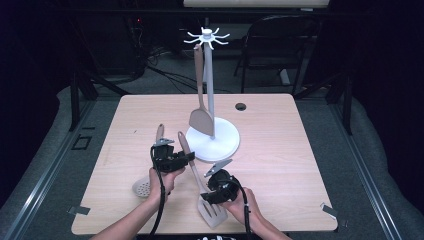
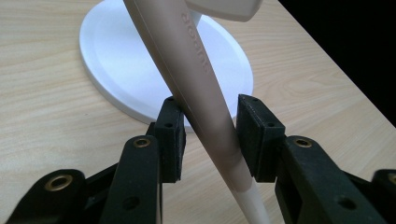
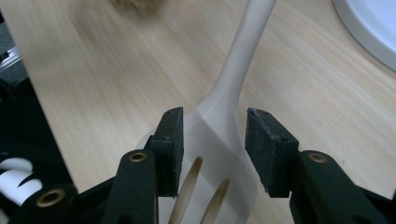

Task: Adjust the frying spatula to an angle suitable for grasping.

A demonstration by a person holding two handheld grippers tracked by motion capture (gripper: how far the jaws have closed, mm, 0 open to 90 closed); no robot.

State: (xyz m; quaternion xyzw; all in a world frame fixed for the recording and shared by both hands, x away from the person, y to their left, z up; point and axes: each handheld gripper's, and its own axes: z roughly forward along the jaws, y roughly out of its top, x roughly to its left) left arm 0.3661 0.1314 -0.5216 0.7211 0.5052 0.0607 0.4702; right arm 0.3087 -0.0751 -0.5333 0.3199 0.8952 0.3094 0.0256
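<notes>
A slotted spatula [image 1: 212, 212] with a tan handle lies slanting on the wooden table in front of the white utensil stand [image 1: 220, 145]. My left gripper [image 1: 187, 157] is shut on its handle [image 2: 205, 107]: the tan shaft crosses slantwise between the pads and touches both. My right gripper [image 1: 209, 197] sits over the spatula's pale head [image 3: 224, 154], open, one pad on each side of where the neck widens, with nothing pressed. A second tan spatula [image 1: 201, 117] hangs from a hook at the top of the stand.
A perforated skimmer [image 1: 144, 187] lies left of my left hand, its handle pointing away. The stand's round white base [image 2: 140, 60] is just beyond the left gripper's jaws. A cable hole [image 1: 241, 106] is set in the table's far side. A chair stands behind the table.
</notes>
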